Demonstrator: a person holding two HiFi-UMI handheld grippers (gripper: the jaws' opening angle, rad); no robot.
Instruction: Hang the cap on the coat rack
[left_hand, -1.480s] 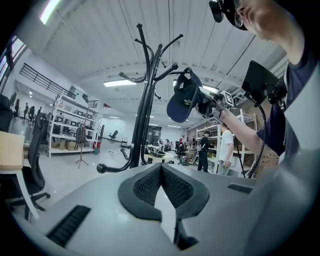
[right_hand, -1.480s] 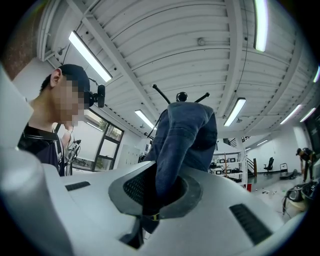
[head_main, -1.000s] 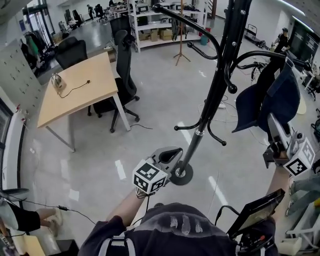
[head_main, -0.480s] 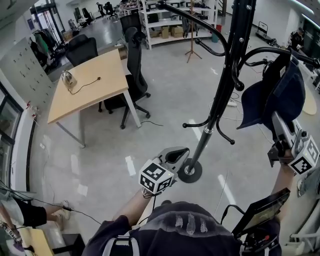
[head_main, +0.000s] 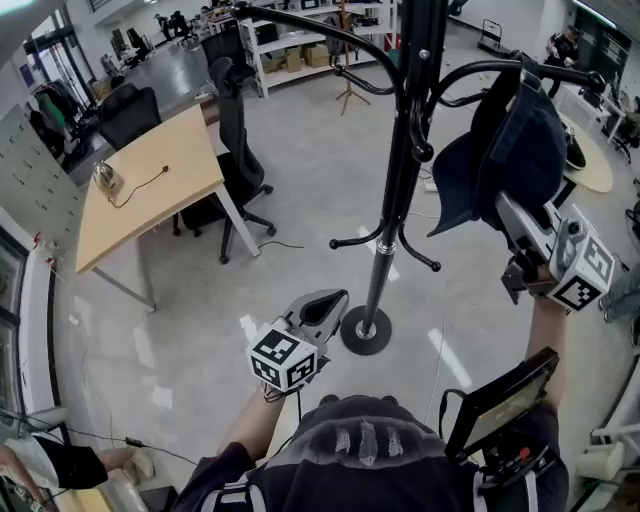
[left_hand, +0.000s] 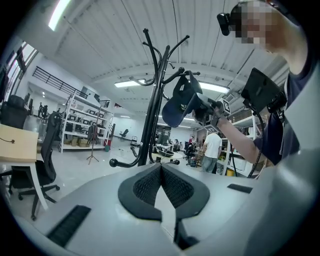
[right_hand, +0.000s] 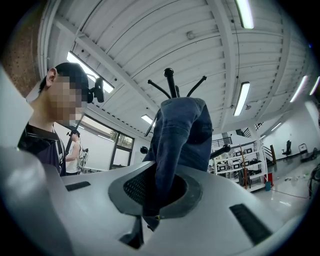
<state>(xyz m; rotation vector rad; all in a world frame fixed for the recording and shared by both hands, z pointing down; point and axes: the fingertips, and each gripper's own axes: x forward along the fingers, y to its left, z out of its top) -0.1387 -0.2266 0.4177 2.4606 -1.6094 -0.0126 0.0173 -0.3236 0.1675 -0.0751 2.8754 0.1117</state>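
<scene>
A black coat rack (head_main: 408, 150) stands on a round base straight ahead. A dark blue cap (head_main: 512, 150) drapes over its right hook arm (head_main: 545, 70). My right gripper (head_main: 507, 212) sits just below the cap, shut on its lower edge. In the right gripper view the cap's fabric (right_hand: 182, 135) runs down between the closed pads of the right gripper (right_hand: 156, 192), with the coat rack's top prongs (right_hand: 171, 80) behind it. My left gripper (head_main: 322, 302) hangs low near the rack's base, shut and holding nothing. In the left gripper view the left gripper (left_hand: 161, 172) faces the cap (left_hand: 180, 102) and the rack (left_hand: 150, 100).
A wooden desk (head_main: 140, 185) with a black office chair (head_main: 235, 150) stands to the left. Shelving (head_main: 290, 40) lines the back. Lower hook arms (head_main: 400, 245) stick out from the pole at knee height. A tablet (head_main: 500, 405) hangs at my right side.
The head view has swung a little, so the rack sits further left in it. The right gripper stays shut on the cap at the hook arm. The left gripper stays low.
</scene>
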